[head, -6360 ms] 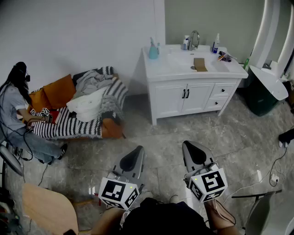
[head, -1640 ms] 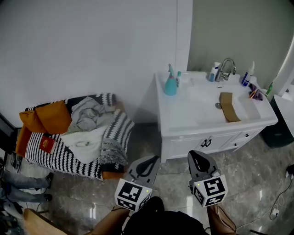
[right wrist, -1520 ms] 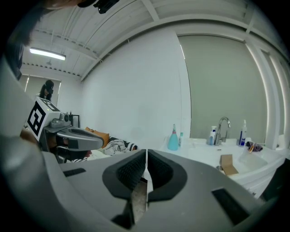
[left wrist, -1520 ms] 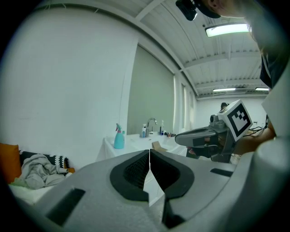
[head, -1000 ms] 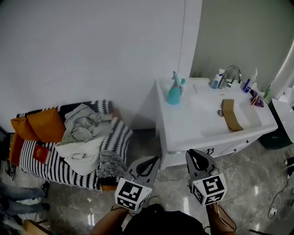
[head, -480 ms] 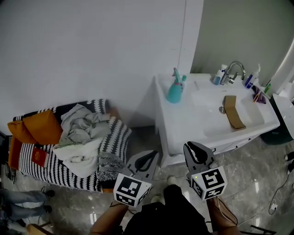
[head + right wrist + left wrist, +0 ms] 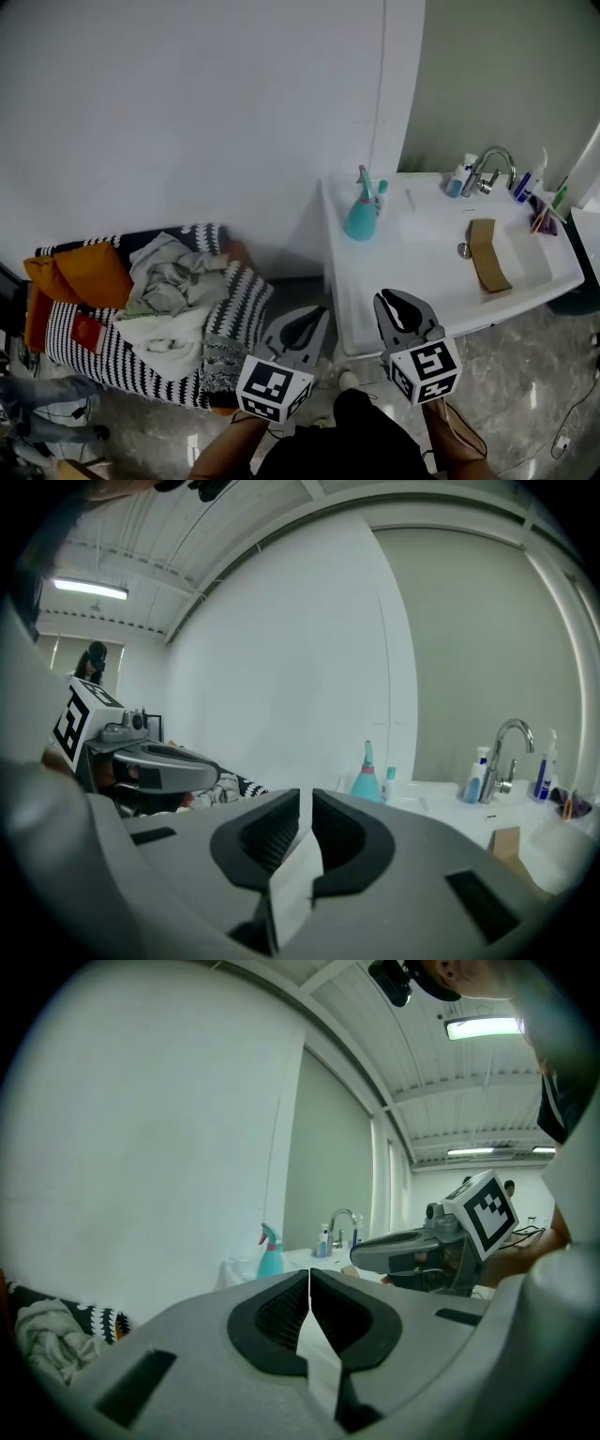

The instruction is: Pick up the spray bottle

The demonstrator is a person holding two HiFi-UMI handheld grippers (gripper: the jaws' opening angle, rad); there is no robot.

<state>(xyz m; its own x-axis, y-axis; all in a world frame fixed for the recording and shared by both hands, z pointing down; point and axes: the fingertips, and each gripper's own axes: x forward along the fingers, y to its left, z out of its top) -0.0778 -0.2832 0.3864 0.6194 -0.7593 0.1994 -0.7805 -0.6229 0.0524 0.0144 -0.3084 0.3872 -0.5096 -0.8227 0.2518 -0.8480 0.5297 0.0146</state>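
Observation:
The spray bottle (image 7: 361,214) is teal with a pink-and-teal trigger head. It stands upright at the back left corner of the white vanity top (image 7: 394,281), beside a small white bottle with a teal cap (image 7: 380,197). It also shows far ahead in the left gripper view as the spray bottle (image 7: 270,1255) and in the right gripper view as the spray bottle (image 7: 367,778). My left gripper (image 7: 302,324) is shut and empty, held over the floor left of the vanity's front corner. My right gripper (image 7: 401,309) is shut and empty, level with the vanity's front edge. Both are well short of the bottle.
A faucet (image 7: 492,169), several small bottles (image 7: 534,178) and a brown cloth (image 7: 489,253) lying across the basin sit on the vanity. A sofa (image 7: 141,309) to the left holds a striped blanket, heaped clothes and an orange cushion (image 7: 75,272). Glossy stone floor lies below.
Both grippers, still shut, have moved forward toward the vanity with the head view. The vanity and spray bottle now sit nearer and larger.

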